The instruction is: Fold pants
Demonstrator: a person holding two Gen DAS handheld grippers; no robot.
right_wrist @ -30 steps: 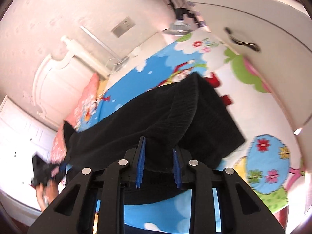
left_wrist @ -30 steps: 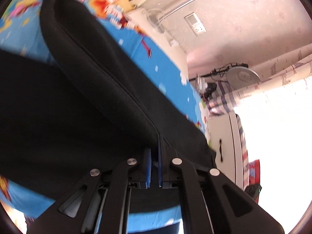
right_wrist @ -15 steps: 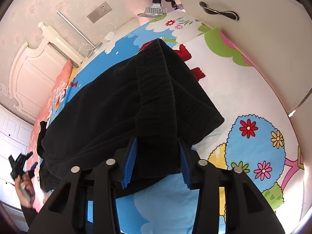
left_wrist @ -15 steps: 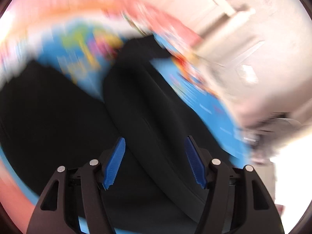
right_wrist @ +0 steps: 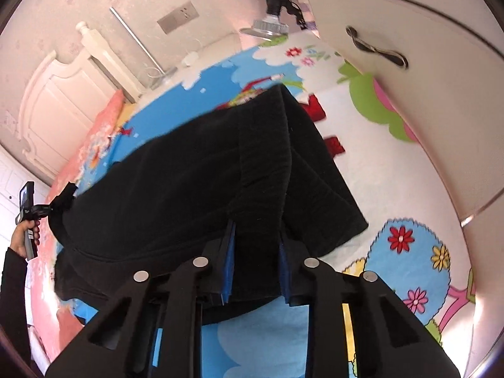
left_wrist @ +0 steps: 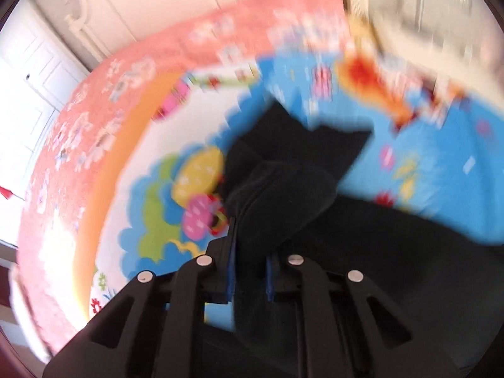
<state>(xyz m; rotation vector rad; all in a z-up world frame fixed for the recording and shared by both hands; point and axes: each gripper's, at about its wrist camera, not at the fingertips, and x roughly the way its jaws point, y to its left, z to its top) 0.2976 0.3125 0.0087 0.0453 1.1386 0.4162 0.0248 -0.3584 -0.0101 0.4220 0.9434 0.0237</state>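
Observation:
The black pants [right_wrist: 201,170] lie folded lengthwise on a colourful cartoon bedsheet [right_wrist: 409,261]. My right gripper [right_wrist: 255,258] is shut on a thick fold of the pants at the waistband end. In the blurred left wrist view my left gripper [left_wrist: 250,256] is shut on a bunched fold of the pants [left_wrist: 283,195] at the leg end; the leg hems lie just beyond it. The left gripper and the hand holding it also show at the far left of the right wrist view [right_wrist: 28,217].
A pink pillow or cover [left_wrist: 94,119] lies along the bed's head end. A white headboard [right_wrist: 63,94] and wall stand behind. A white wardrobe door [right_wrist: 409,47] with a handle runs along the right of the bed. A fan [right_wrist: 267,25] stands at the corner.
My left gripper opened, swung toward the leg end and closed on a fold there. My right gripper stayed on the waistband end and moved little.

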